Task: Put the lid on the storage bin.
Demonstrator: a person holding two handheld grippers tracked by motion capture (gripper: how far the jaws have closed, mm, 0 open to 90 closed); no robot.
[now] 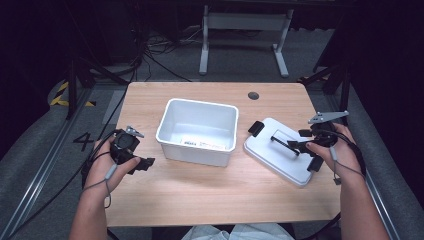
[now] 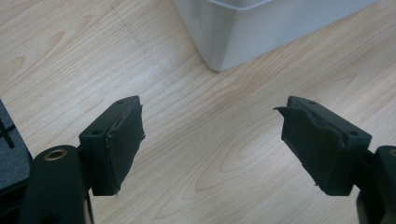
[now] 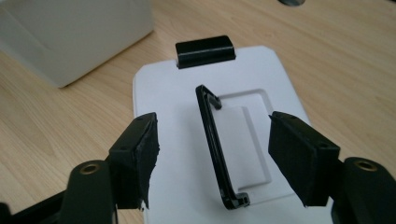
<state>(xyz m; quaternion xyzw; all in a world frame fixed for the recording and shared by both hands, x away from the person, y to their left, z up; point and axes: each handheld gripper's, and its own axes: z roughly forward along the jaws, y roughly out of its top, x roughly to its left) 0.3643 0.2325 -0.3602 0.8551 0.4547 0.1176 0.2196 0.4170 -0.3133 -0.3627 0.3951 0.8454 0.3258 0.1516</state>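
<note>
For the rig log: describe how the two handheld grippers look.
Both the left gripper and right gripper are black, each with two blocky padded jaws and a grey cable. The right one carries a grey three-cornered plate. Forearms are bare, with no sleeves.

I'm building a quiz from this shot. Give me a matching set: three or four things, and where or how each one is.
Things:
1. bin
2. lid
3. left gripper
4. handle

States:
a. standing up between open fingers
b. open-topped, mid-table
c. over bare wood, holding nothing
d. flat on the table, right of the bin

Pairs: 1-b, 2-d, 3-c, 4-a
</note>
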